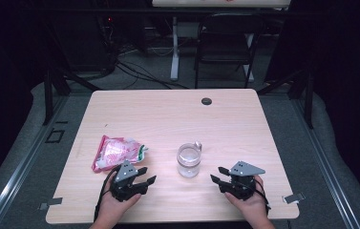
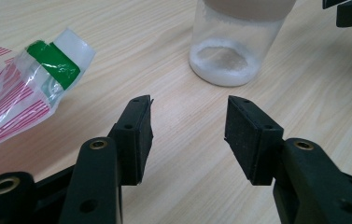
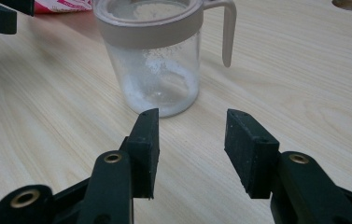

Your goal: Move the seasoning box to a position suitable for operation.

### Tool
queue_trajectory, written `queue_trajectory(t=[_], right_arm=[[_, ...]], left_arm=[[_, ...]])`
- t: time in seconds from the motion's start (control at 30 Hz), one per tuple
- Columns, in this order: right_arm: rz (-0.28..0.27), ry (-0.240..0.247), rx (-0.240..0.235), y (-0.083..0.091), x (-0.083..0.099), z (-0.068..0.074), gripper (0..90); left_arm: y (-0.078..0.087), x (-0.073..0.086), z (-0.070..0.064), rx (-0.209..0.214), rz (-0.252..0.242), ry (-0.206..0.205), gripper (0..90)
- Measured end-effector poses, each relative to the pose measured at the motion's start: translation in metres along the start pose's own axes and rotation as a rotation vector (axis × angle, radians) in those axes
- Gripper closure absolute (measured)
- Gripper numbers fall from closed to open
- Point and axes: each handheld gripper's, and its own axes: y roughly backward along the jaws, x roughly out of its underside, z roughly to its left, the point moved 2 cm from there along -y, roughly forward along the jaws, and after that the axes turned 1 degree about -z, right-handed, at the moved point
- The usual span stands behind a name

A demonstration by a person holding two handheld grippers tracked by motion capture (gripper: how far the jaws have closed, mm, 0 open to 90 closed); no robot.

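Note:
A clear jar [image 1: 188, 160] with a beige lid and side handle stands near the table's front middle, a thin layer of white powder at its bottom [image 2: 223, 65] [image 3: 157, 70]. A red, white and green plastic packet [image 1: 115, 152] [image 2: 22, 93] lies flat to its left. My left gripper [image 1: 147, 175] [image 2: 187, 126] rests open at the packet's near right corner, nothing between its fingers. My right gripper [image 1: 218, 174] [image 3: 190, 135] stands open just right of the jar, pointed at it, holding nothing.
The light wooden table [image 1: 168, 119] has a round cable hole [image 1: 206, 101] [image 3: 349, 4] near its far edge. A black folding chair [image 1: 225, 45] and a table leg [image 1: 174, 47] stand beyond it on the grey floor. Bare wood spreads behind the jar.

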Motion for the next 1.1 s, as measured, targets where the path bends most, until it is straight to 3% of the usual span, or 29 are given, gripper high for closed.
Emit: queue_trajectory(t=[0.53,0.57,0.67,0.77,0.8,0.9,1.1], right_arm=[[0.012,-0.006,0.011,0.000,-0.006,-0.002,64.4],[0.011,0.004,0.017,0.000,-0.009,0.000,67.0],[0.003,0.046,0.008,0.000,-0.022,0.004,75.3],[0.001,0.053,0.007,-0.003,-0.030,0.003,80.7],[-0.002,0.051,0.009,-0.006,-0.034,0.001,81.8],[0.001,0.027,0.003,-0.019,-0.041,-0.005,87.4],[0.017,0.002,-0.008,-0.037,-0.044,-0.015,90.0]], left_arm=[[0.000,-0.001,-0.001,0.014,-0.014,0.034,52.7],[0.000,-0.002,-0.002,0.013,-0.013,0.038,56.0],[-0.003,-0.012,-0.010,-0.018,-0.006,-0.013,66.6],[-0.004,-0.019,-0.014,-0.018,-0.017,-0.031,77.7],[-0.005,-0.022,-0.015,-0.024,-0.013,-0.035,77.7],[-0.014,-0.030,-0.013,0.001,-0.002,0.002,90.0],[-0.035,-0.046,-0.009,0.004,0.009,0.036,90.0]])
